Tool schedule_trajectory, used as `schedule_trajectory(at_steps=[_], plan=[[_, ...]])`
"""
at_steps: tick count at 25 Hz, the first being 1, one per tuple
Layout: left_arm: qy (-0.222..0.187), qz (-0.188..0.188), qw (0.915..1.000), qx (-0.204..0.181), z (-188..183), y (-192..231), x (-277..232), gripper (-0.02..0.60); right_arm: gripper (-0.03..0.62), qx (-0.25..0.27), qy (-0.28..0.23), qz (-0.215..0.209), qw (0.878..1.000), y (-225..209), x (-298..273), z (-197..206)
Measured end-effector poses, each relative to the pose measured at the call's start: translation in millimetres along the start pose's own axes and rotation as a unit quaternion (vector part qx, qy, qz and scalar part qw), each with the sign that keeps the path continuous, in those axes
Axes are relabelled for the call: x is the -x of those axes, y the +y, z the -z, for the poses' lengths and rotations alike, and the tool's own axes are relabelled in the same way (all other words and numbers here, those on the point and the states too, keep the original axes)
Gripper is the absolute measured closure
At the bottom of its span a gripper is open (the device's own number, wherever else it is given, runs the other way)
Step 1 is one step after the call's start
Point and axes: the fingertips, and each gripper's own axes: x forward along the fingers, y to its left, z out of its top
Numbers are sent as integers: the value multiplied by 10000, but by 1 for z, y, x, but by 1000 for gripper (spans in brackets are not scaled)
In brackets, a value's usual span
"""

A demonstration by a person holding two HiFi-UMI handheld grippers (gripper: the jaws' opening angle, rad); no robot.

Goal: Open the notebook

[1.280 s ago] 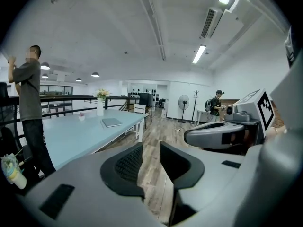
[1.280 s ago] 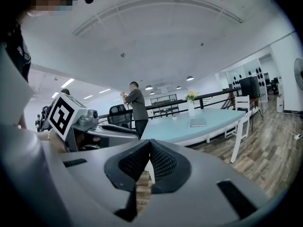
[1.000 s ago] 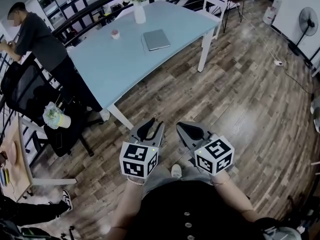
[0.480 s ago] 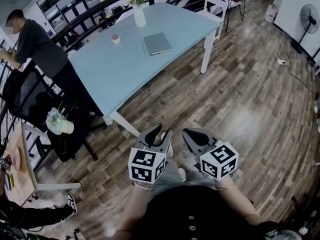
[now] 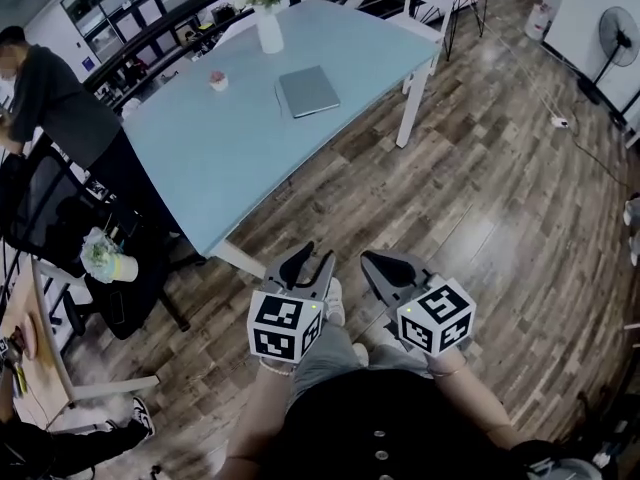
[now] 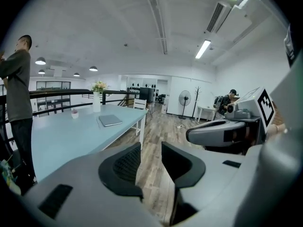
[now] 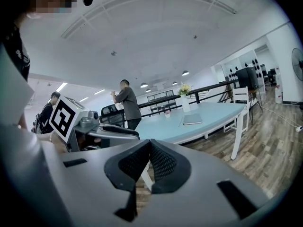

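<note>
The grey notebook (image 5: pixel 308 91) lies closed on the light blue table (image 5: pixel 230 158), far ahead of both grippers. It also shows in the left gripper view as the notebook (image 6: pixel 110 120) and in the right gripper view as the notebook (image 7: pixel 192 119). My left gripper (image 5: pixel 318 255) hangs over the wood floor short of the table. Its jaws have just been opening and stand apart with nothing between them, as the left gripper (image 6: pixel 150 148) view shows. Beside it, my right gripper (image 5: pixel 367 258) is shut and empty, with its tips touching in the right gripper (image 7: pixel 149 142) view.
A white vase of flowers (image 5: pixel 265 13) and a small pot (image 5: pixel 217 81) stand on the table beyond the notebook. A white chair (image 5: pixel 430 3) is at the far end. A person (image 5: pixel 55 93) and a black office chair (image 5: pixel 45 213) are at the left. A fan (image 5: pixel 612 43) stands at the right.
Both grippers have come a little nearer to the table over the floor. The left jaws stand wider apart than before. The notebook has not moved.
</note>
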Motion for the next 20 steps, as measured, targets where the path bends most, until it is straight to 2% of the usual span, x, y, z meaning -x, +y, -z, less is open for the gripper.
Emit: schedule_trajectory(at_steps=[9, 20], plan=[[35, 71, 9999, 76, -30, 67, -59, 445, 591, 77, 292, 134, 9995, -49, -79, -26], [-31, 188, 9998, 72, -75, 141, -112, 445, 591, 111, 231, 388, 9989, -97, -151, -77]])
